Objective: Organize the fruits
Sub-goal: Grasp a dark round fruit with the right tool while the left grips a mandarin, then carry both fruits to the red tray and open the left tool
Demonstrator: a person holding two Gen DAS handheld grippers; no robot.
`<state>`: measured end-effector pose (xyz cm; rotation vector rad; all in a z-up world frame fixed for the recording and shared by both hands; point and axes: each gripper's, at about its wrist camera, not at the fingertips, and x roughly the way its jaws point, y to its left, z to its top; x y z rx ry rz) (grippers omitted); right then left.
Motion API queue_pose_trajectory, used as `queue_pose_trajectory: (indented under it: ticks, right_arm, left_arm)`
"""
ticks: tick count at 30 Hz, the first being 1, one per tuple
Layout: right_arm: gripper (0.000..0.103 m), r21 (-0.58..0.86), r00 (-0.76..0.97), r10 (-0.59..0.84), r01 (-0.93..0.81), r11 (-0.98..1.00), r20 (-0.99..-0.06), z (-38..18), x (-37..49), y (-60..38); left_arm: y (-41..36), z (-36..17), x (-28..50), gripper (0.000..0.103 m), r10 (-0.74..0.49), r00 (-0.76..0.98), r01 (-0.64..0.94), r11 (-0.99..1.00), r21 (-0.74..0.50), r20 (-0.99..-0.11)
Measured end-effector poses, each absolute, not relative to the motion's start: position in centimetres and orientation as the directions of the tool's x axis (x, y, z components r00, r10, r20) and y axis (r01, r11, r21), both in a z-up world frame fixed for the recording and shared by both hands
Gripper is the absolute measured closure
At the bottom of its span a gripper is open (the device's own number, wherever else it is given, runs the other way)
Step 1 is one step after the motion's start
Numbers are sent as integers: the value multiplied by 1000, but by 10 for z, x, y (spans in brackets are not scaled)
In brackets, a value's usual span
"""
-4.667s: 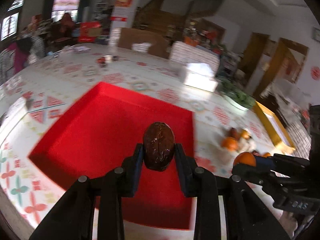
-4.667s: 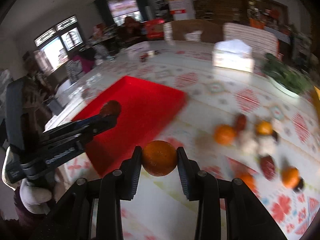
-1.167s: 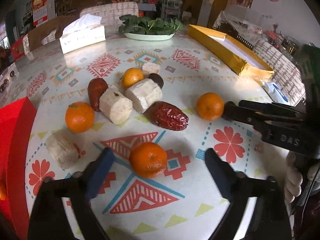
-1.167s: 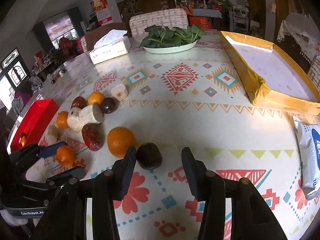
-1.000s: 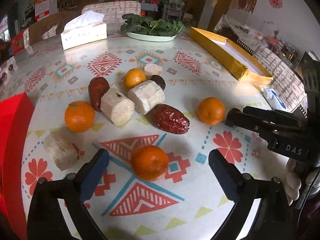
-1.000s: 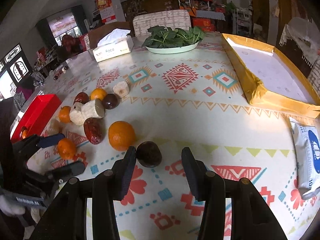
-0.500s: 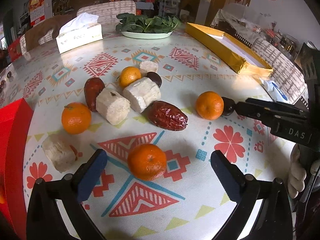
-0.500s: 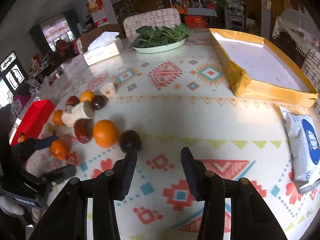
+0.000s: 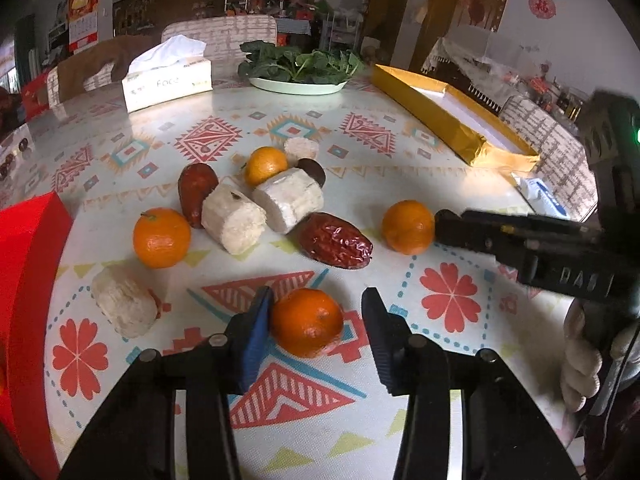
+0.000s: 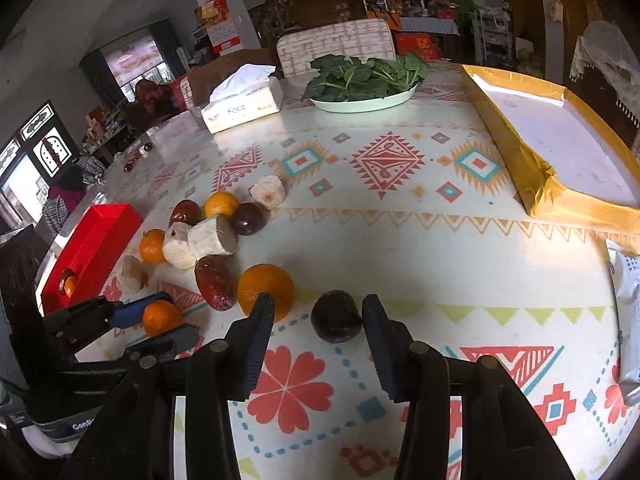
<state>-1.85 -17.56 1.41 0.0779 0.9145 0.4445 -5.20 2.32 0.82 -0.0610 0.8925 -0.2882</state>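
With the red tray (image 10: pixel 86 248) as reference, the left gripper (image 9: pixel 316 330) is held low and level with jaws parted around a mandarin (image 9: pixel 307 322) just beside it, while the right gripper (image 10: pixel 318 326), farther off, is spread around a dark passion fruit (image 10: pixel 336 316) on the tablecloth (image 10: pixel 400 248).

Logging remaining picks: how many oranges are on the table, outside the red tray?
4. Nearest orange sits between the left gripper's open fingers; right orange by the right gripper; left orange near the red tray; back orange in the pile. Others may be hidden.
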Motion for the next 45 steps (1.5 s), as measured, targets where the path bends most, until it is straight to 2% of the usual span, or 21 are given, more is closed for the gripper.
queue_pose_trajectory:
  ticks: [8,9,10,11,12,13,18,26,30,38,45]
  right_arm:
    - [54,88,555,288,-358,929,-780,9,-22,-163]
    - [62,78,556,280,-359,930,-783,8,-20,-160]
    - [75,63,555,266,-358,932,-788,7,-18,-156]
    - [75,46,566,253,-353,934,-785,7,-18,-154]
    - [75,32,573,241,-351,936,-783,8,-19,-151]
    - [75,25,577,235,-348,937,-782,8,-21,-151]
    - [75,58,584,258,-339,939,-770,18,-37,-156]
    - [75,73,592,329,-415,907,-736,54,-63,-122]
    - [75,93,560,400,-497,863,-726,62,-70,-77]
    - [75,136,423,541,-683,718,-727,63,-85,44]
    - [75,151,340,576,-753,641,-743,52,-80,132]
  left_arm:
    - [24,9,-52,56,-285,589,227,956,-183,-756]
    - [24,9,-52,56,-282,590,227,957,-180,-757]
    - [23,9,-52,56,-280,591,227,958,-177,-757]
    - [23,9,-52,60,-277,592,224,959,-176,-756]
    - [24,9,-52,70,-272,595,217,960,-175,-756]
    - [26,8,-52,71,-281,595,213,958,-190,-753]
    - [48,8,-55,72,-364,601,177,929,-325,-712]
    - [94,37,-94,72,-352,687,139,922,-361,-635]
    - [142,53,-117,72,-289,743,54,925,-376,-604]
    - [248,61,-155,71,-54,791,-190,925,-328,-610]
    - [306,56,-154,71,27,776,-289,903,-317,-630]
